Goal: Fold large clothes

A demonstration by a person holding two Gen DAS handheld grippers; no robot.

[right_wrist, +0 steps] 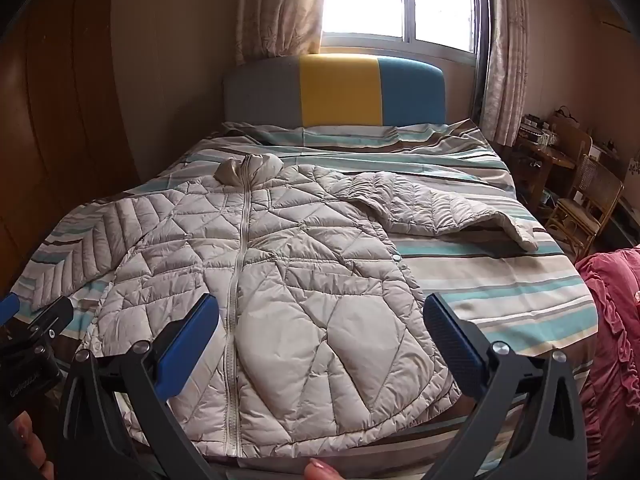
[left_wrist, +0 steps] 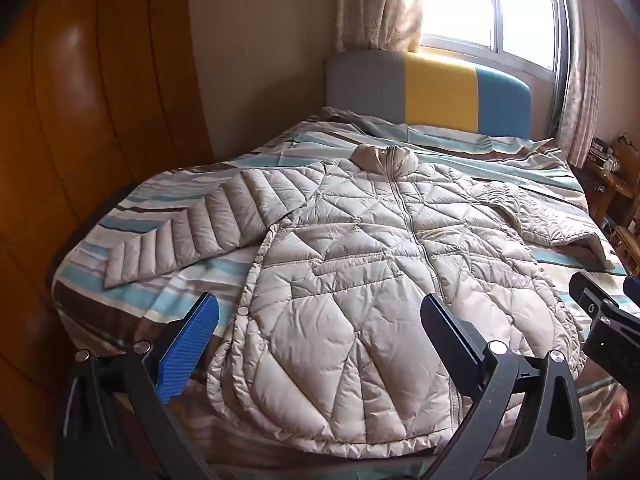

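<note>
The left gripper stands wide open with nothing between its blue-padded fingers, poised above the lower hem of the pale beige quilted down jacket. The right gripper is likewise spread to its full width and empty, held over the same hem on the jacket's other side; its black body also shows at the right edge of the left wrist view. Neither gripper touches the fabric.

The jacket lies front-up and zipped on the bed with the striped blue, brown and cream cover, its collar toward the grey, yellow and blue padded headboard. One sleeve stretches out flat toward the brown wooden wardrobe; the other sleeve lies out on the cover toward the rattan chair. Behind the headboard a bright window sits between patterned curtains. A pink ruffled cloth lies at the bed's near right corner.
</note>
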